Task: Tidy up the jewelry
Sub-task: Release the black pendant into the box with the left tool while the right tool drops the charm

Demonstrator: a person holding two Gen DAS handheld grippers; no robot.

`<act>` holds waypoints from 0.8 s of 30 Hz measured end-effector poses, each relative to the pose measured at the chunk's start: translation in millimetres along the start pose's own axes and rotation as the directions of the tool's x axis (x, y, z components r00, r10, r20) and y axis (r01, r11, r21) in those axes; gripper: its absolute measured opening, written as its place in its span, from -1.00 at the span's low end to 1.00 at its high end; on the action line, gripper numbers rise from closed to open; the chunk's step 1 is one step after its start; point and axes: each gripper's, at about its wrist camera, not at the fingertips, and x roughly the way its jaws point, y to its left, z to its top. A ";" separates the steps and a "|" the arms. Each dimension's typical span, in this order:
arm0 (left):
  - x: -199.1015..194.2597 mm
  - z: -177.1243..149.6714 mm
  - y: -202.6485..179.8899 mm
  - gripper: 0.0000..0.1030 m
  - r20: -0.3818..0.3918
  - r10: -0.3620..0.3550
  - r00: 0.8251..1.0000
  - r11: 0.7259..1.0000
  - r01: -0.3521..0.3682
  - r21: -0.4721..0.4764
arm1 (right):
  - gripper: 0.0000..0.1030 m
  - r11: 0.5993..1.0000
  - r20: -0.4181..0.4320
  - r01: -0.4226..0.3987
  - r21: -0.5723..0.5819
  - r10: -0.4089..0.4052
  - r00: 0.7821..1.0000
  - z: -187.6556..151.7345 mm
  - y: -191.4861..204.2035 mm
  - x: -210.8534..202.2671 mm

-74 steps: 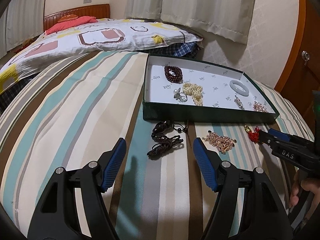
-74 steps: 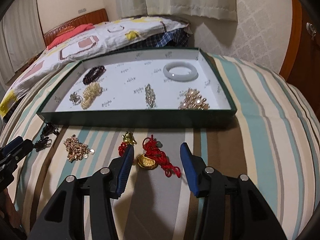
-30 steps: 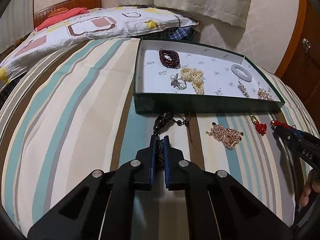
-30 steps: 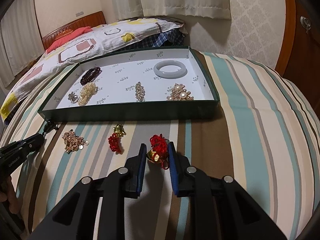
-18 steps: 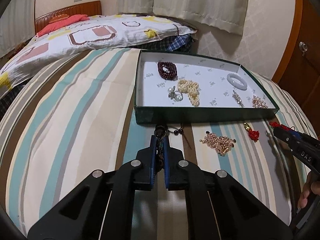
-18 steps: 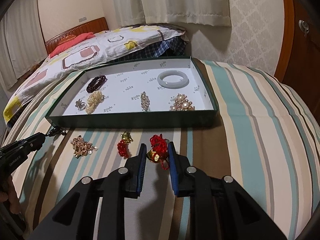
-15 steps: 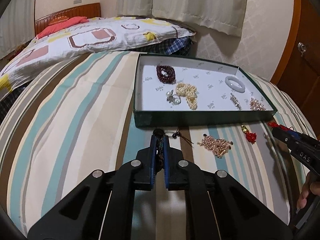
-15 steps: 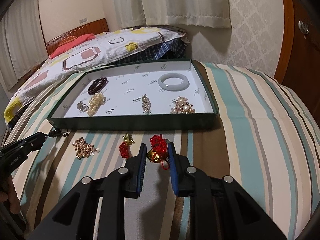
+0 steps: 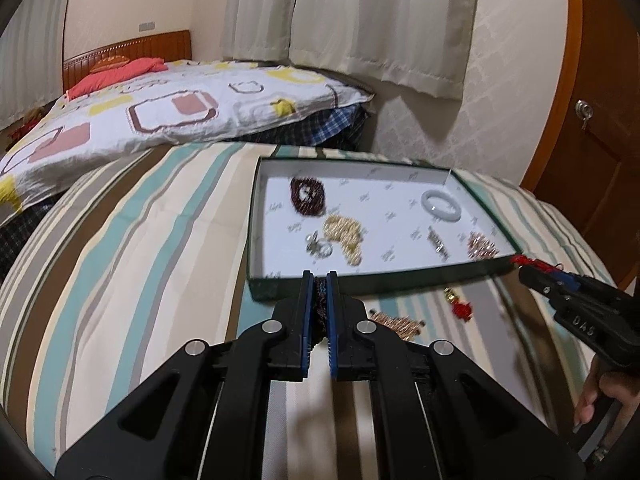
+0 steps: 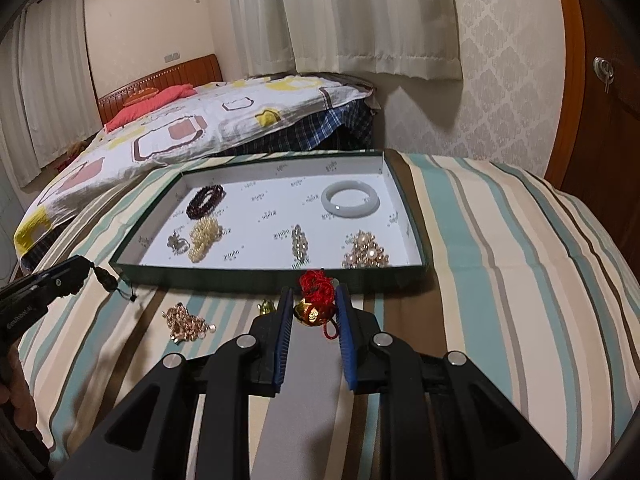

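**Both hand-held grippers pinch jewelry above the striped bed**

The left hand-held gripper (image 9: 320, 280) tilts downward toward the near wall of the box, its blue ribbed pads pressed almost together on a dark cord necklace (image 9: 319, 308), a thin, knotted, braided strand squeezed between them. In the right wrist view a dark bead and a loose cord end hang from its tip, clear of the cover.

The right hand-held gripper (image 10: 312, 300) also slopes downward, its pads pinching a red cord charm (image 10: 316, 296): a bunched knot of glossy red string above a rounded, shiny gold piece. A bare hand (image 9: 600, 396) grips its black handle at the right edge of the left wrist view.

Just beyond both tips stands a shallow green box (image 10: 280, 276) with a white printed lining. Inside lie a dark red bead bracelet (image 10: 206, 200), a heap of cream pearls (image 10: 204, 236), a small silver ring (image 10: 178, 244), a smooth pale bangle (image 10: 350, 200), a narrow crystal piece (image 10: 299, 242) and a cluster of rose-gold beads (image 10: 365, 256).

On the striped bed cover (image 10: 500, 260) in front of the box rest a crumpled rose-gold chain (image 10: 186, 322) and a small red-and-gold charm (image 9: 460, 304). Behind, a patterned quilt (image 10: 192, 124) drapes another bed.
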 end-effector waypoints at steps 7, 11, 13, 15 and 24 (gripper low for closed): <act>-7.0 24.3 -11.5 -0.87 0.055 -0.043 0.998 0.999 0.042 0.006 | -0.56 1.000 0.040 -0.009 -0.008 0.010 0.999 17.2 0.3 -2.7; -3.8 42.6 -20.6 -0.87 0.090 -0.064 0.994 0.998 0.063 0.016 | -0.56 1.000 0.072 -0.025 -0.014 0.026 0.997 33.4 1.9 -0.6; 0.0 51.3 -25.5 -0.87 0.109 -0.070 0.992 0.997 0.068 0.022 | -0.56 0.999 0.088 -0.031 -0.022 0.033 0.996 42.5 4.4 1.1; 3.8 58.8 -29.2 -0.87 0.126 -0.075 0.989 0.997 0.072 0.029 | -0.56 0.999 0.107 -0.035 -0.032 0.039 0.994 52.6 7.4 3.9; 41.6 97.5 -45.1 -0.87 0.173 -0.076 0.982 0.997 0.070 0.039 | -0.56 0.997 0.159 -0.057 -0.060 0.066 0.985 89.3 13.2 29.8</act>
